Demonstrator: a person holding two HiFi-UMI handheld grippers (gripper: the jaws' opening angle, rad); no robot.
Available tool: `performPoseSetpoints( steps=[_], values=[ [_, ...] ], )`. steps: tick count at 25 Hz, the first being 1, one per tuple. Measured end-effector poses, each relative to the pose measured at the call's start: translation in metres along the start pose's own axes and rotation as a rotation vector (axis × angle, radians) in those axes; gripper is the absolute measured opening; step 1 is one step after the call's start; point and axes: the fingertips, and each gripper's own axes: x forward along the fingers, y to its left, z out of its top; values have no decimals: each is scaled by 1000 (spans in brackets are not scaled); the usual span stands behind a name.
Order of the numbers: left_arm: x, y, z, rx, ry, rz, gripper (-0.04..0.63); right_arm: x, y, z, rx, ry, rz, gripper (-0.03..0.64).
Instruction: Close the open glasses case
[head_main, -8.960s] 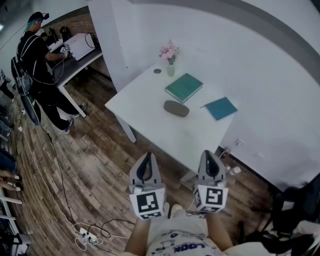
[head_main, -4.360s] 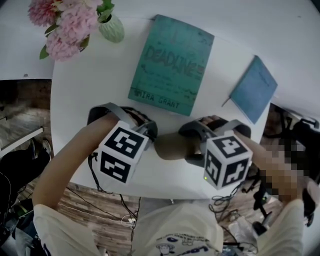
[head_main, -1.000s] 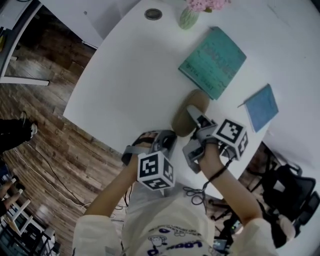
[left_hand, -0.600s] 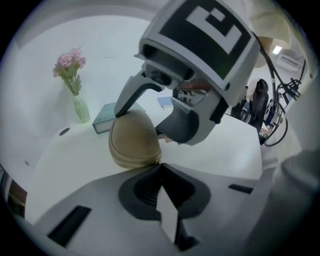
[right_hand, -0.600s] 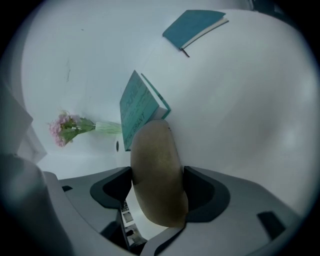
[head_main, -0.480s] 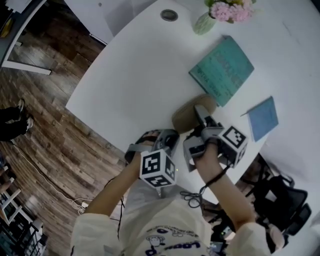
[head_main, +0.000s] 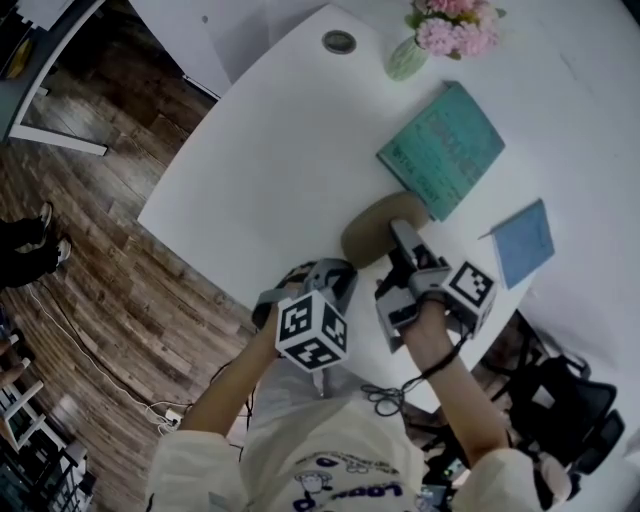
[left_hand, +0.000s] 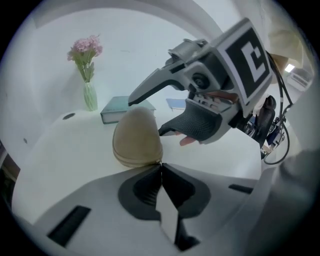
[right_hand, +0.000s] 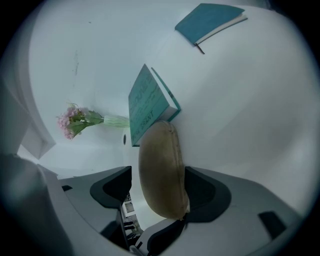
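Near the front edge of the white table (head_main: 270, 160), just short of the green book (head_main: 440, 150): the tan glasses case (head_main: 375, 225), lid down on its seam as far as can be seen. Straddled lengthwise by the right gripper (head_main: 402, 240), jaws wide apart, one pad touching the shell and the other clear of it. Bracketing rather than squeezing, then, likely to stop the case sliding or to press the lid home. At the near end, the left gripper (left_hand: 161, 165), jaws fully together with nothing seen between them, tips right at the seam, probably steadying or nudging that end. Against half a second ago, hardly any change: same straddle, same closed left jaws at the near end. Against a few seconds back, no longer flanking the case from either side, with the right one now reaching along it.
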Motion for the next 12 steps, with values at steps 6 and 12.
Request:
performPoseSetpoints(
  steps=[6, 12],
  values=[
    [-5, 12, -5, -73, -13, 41, 3, -26, 10, -2, -216, 46, 64, 316],
    [-26, 21, -13, -316, -82, 89, 95, -57, -6, 1, -603, -6, -62, 313]
  ],
)
